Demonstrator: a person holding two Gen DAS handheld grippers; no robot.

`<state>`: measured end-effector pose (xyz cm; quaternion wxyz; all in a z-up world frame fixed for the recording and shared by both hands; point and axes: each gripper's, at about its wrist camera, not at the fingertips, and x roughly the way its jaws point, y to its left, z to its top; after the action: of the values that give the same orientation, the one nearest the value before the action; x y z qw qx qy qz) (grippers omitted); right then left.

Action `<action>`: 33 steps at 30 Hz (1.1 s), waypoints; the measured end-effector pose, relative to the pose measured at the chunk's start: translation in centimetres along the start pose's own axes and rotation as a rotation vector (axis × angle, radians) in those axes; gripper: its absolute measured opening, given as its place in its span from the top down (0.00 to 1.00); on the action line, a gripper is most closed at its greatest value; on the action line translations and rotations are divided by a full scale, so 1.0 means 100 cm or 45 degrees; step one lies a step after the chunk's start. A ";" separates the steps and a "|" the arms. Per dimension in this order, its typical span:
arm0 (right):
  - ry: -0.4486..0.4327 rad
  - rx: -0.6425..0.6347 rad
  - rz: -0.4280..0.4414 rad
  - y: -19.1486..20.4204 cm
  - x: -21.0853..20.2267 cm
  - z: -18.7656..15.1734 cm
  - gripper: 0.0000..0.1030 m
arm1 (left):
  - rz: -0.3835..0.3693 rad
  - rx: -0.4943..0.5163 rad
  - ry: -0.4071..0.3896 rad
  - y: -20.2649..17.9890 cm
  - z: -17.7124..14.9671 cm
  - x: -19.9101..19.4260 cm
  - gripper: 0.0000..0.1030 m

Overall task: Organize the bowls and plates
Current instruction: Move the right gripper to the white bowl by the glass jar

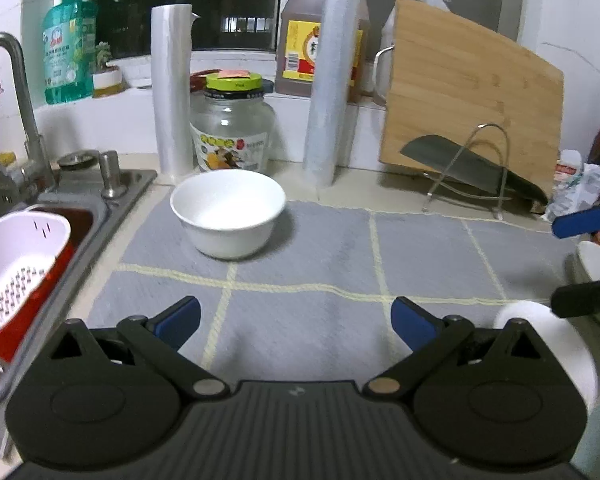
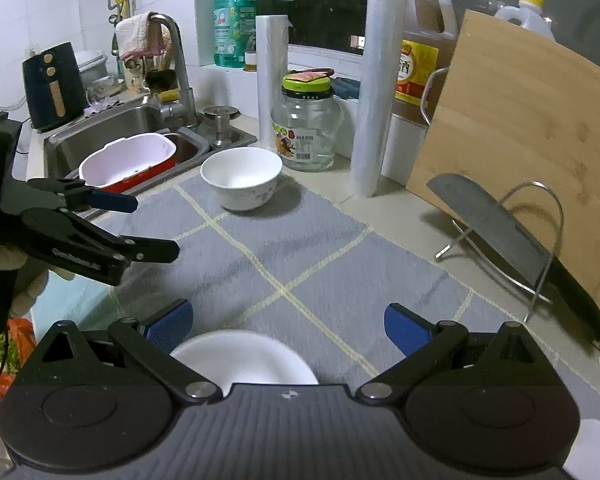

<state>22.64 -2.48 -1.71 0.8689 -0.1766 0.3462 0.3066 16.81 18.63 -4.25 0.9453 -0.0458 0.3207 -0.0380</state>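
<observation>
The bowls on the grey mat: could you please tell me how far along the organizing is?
Early. Nothing looks stacked: the white ceramic bowl stands alone on the grey checked mat. In hand: nothing; the left gripper and right gripper are open and empty, though a second white bowl lies just beneath the right one. Left: gathering the bowls; no plates are clearly visible.

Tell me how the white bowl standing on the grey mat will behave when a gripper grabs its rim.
The white glossy bowl looks like glazed ceramic, so probably slick against the pads and breakable if dropped. It seems fairly heavy for its size. It stands upright on a narrow foot on the grey checked mat, so a rim pinch may tilt it.
</observation>
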 end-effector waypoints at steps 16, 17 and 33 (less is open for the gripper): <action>0.060 -0.012 -0.025 0.007 0.058 0.062 0.00 | 0.006 0.028 0.064 0.038 0.019 0.087 0.02; 0.062 -0.014 -0.025 0.007 0.061 0.065 0.00 | 0.006 0.032 0.065 0.039 0.018 0.091 0.02; 0.133 -0.060 0.049 0.001 0.121 0.103 0.00 | 0.089 0.046 0.048 0.041 0.018 0.127 0.01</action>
<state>34.59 7.91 -3.10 0.8392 -0.2059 0.3871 0.3217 28.16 21.48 -10.98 0.9405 -0.0167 0.3391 -0.0114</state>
